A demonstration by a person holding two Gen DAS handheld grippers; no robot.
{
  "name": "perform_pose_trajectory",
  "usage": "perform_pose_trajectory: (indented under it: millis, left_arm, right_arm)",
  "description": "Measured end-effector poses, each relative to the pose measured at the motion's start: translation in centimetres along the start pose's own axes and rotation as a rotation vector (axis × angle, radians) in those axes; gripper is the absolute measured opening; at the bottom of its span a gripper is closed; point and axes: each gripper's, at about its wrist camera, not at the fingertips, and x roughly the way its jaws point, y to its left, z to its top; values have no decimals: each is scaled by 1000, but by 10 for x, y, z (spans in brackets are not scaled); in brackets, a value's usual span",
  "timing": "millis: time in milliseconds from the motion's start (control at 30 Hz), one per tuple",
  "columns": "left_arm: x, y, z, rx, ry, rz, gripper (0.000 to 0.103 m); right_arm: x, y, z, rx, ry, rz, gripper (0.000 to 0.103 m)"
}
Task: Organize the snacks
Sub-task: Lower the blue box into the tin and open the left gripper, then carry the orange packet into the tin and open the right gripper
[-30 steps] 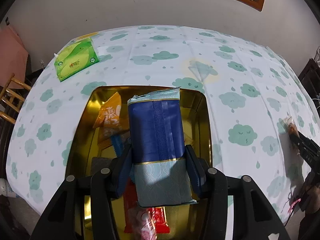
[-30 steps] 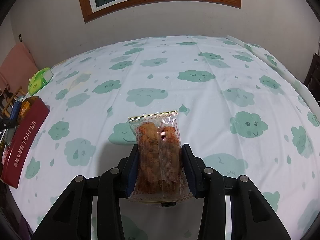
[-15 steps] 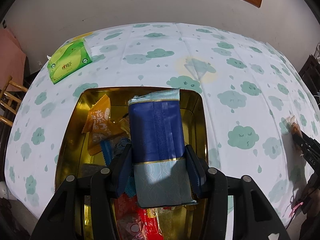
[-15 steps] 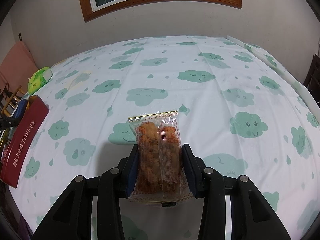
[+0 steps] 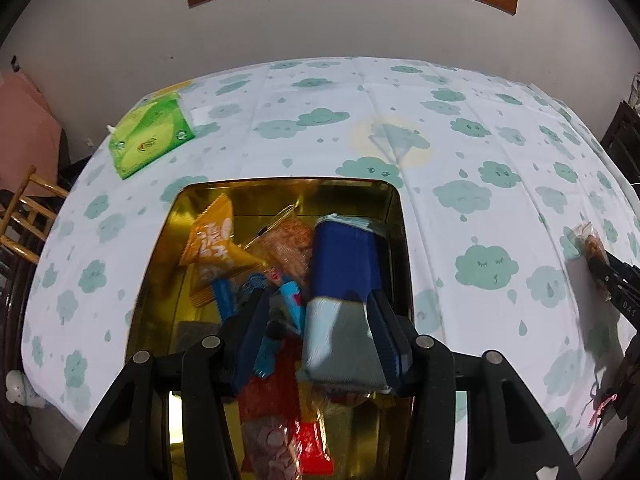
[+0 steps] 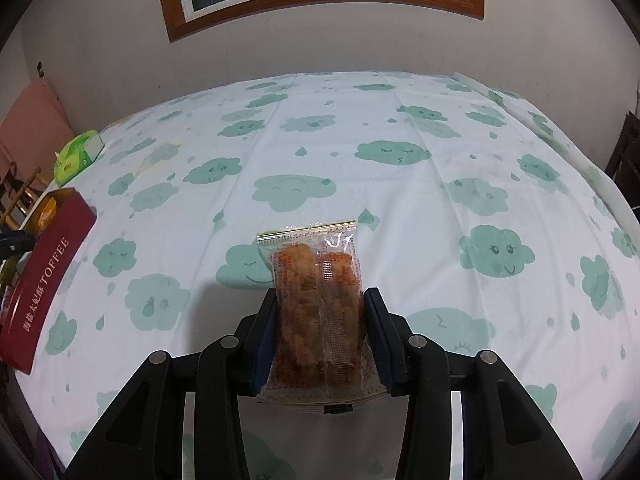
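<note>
- Snacks fill the gold tin point(image 5: 396, 216) in the left wrist view: an orange packet point(image 5: 214, 244) leans at the far left, a clear pack of reddish crackers point(image 5: 290, 246) lies beside it, and red wrappers point(image 5: 310, 446) lie at the near end.
- Left gripper point(image 5: 316, 326) is over the tin with its jaws spread; the blue-and-grey packet point(image 5: 344, 292) rests against the right finger point(image 5: 386, 340), while a gap shows between it and the left finger, so the packet is not clamped.
- A green tissue pack point(image 5: 150, 138) lies on the cloud-print tablecloth point(image 5: 460, 152), well beyond the tin.
- Right wrist view: right gripper point(image 6: 320, 338) is closed on a clear packet of fried snacks point(image 6: 318, 304), both fingers pressing its sides, above the cloth.
- At the left edge stands the tin's dark red side point(image 6: 44, 280), lettered TOFFEE, with the tissue pack further back.
</note>
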Motion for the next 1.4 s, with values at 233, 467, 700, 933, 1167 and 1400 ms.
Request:
perform_pose_trajectory:
  millis: [233, 467, 700, 933, 1167, 1400]
  left_arm:
    - [-24, 5, -20, -9, -26, 6, 59]
    - [-43, 13, -38, -19, -51, 35, 68]
    - [-52, 26, -49, -52, -56, 43, 68]
    - [-52, 38, -56, -75, -56, 56, 68]
    - [-53, 50, -63, -83, -62, 72, 68]
    - [-50, 69, -71, -121, -81, 86, 68]
  right_arm:
    - [-2, 6, -3, -20, 13, -10, 42]
    - [-20, 10, -17, 39, 22, 53, 41]
    - [-44, 21, -29, 54, 26, 124, 41]
    - [-79, 54, -22, 13, 0, 231, 41]
    - [-110, 94, -9, -65, -15, 353, 41]
    - [-115, 141, 1, -119, 23, 465, 41]
